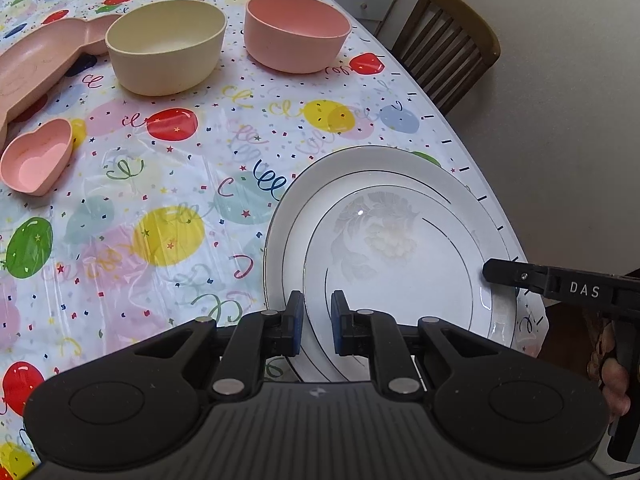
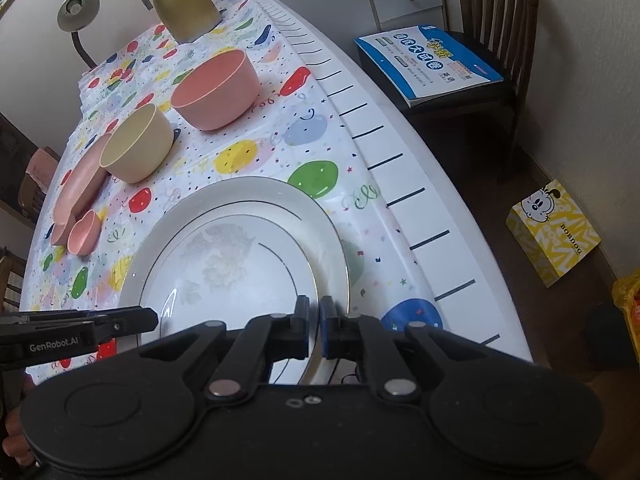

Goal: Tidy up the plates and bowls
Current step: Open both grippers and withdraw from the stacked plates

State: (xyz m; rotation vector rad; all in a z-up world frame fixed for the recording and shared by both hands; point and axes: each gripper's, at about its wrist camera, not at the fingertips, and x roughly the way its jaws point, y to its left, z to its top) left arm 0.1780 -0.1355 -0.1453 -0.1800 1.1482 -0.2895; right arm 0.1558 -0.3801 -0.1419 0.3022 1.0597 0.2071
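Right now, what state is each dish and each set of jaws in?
Smaller white plate: stacked on the larger white plate, both grippers at its rim.
Left gripper: jaws shut on its near rim.
Right gripper: jaws shut on its rim.
Cream bowl: upright, empty.
Pink bowl: upright, empty.
Heart dish: empty.

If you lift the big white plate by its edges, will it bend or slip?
The white plate looks like glazed china, so probably stiff, not bendy. Its shiny surface suggests it may slip in the left gripper and right gripper, each pinching only its rim. It would likely break if dropped.
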